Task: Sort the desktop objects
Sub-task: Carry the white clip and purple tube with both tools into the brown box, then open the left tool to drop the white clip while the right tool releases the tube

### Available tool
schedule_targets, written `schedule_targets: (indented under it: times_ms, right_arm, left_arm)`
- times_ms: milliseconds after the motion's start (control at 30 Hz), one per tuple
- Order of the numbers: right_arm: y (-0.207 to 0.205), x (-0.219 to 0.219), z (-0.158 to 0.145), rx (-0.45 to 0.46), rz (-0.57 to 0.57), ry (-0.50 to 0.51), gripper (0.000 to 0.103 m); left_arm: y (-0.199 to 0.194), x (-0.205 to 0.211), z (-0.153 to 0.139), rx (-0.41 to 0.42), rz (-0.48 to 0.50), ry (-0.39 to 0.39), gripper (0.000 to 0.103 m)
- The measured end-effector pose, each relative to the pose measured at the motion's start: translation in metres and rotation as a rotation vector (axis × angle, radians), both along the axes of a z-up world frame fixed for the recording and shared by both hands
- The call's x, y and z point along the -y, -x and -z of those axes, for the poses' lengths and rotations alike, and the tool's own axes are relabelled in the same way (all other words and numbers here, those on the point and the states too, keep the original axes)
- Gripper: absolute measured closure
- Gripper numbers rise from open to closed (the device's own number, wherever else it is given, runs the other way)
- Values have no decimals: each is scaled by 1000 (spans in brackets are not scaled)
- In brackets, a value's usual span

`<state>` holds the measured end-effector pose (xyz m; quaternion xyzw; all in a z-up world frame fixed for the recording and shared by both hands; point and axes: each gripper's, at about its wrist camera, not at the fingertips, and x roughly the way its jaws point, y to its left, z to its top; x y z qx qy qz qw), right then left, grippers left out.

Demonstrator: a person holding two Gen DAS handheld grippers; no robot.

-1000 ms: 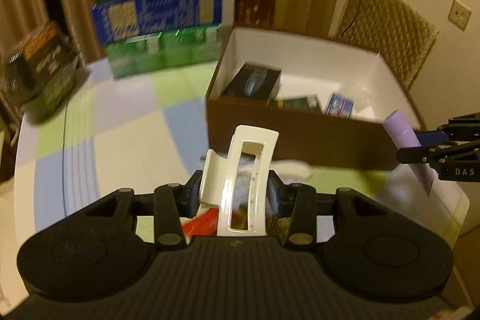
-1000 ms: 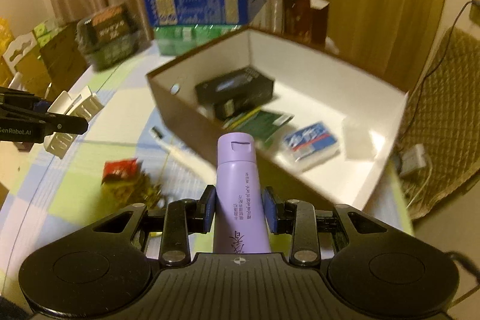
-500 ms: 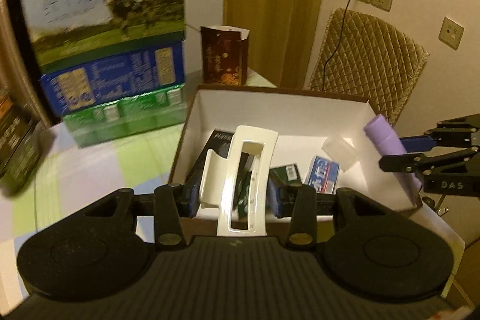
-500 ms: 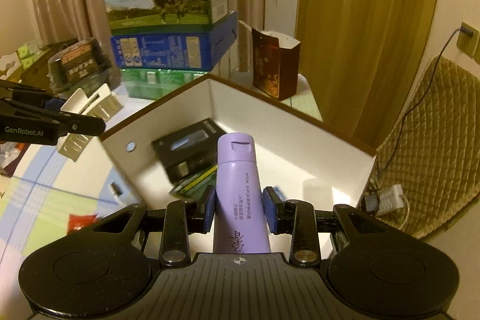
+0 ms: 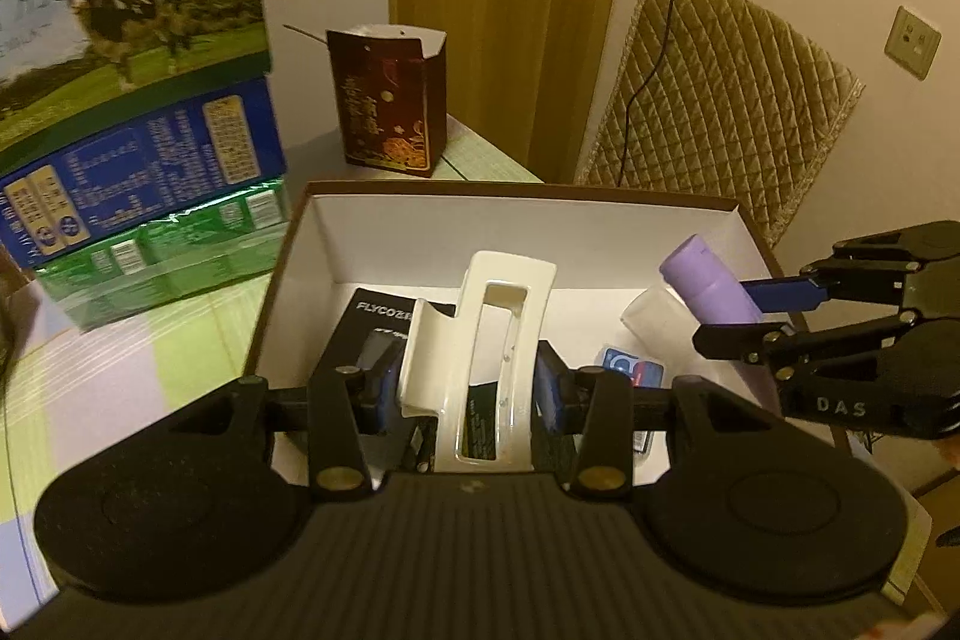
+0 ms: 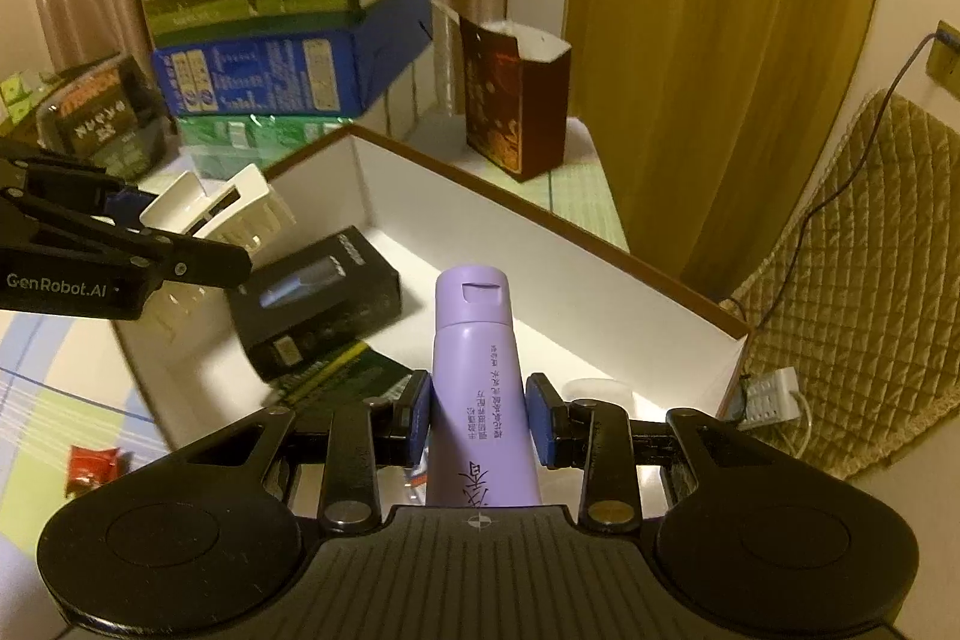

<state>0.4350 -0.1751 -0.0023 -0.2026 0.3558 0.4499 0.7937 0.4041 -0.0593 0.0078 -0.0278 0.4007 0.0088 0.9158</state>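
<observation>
My left gripper (image 5: 468, 388) is shut on a white hair claw clip (image 5: 480, 340) and holds it above the open brown cardboard box (image 5: 516, 190). The clip also shows in the right wrist view (image 6: 222, 208). My right gripper (image 6: 480, 424) is shut on a purple tube (image 6: 480, 376) over the box's right part; the tube shows in the left wrist view (image 5: 708, 286). In the box lie a black carton (image 6: 312, 298), a green packet (image 6: 342, 376), a blue-white packet (image 5: 630, 364) and a clear lid (image 5: 648, 310).
The box (image 6: 540, 214) stands on a checked tablecloth (image 5: 90, 370). Stacked milk cartons (image 5: 120, 100) and a dark red gift box (image 5: 390, 100) stand behind it. A red wrapper (image 6: 90, 466) lies on the table at left. A quilted chair (image 5: 720, 118) is on the right.
Both grippers have moved forward and further over the box, each still holding its object. The box interior now fills more of both views.
</observation>
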Motion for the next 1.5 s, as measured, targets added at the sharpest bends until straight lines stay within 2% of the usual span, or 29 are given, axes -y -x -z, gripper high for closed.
schedule_targets:
  times_ms: [667, 900, 1233, 1500]
  right_arm:
    - [-52, -23, 38, -30, -4, 85, 72]
    - [-64, -27, 48, -33, -10, 111, 72]
    - [-78, -34, 60, -40, -7, 144, 72]
    - [-82, -36, 64, -41, -11, 153, 72]
  left_arm:
    - [-76, 9, 49, -124, 34, -3, 65]
    - [-102, 15, 66, -162, 51, -30, 65]
    - [-121, 19, 90, -218, 43, -29, 64]
    - [-127, 16, 96, -224, 32, -20, 64]
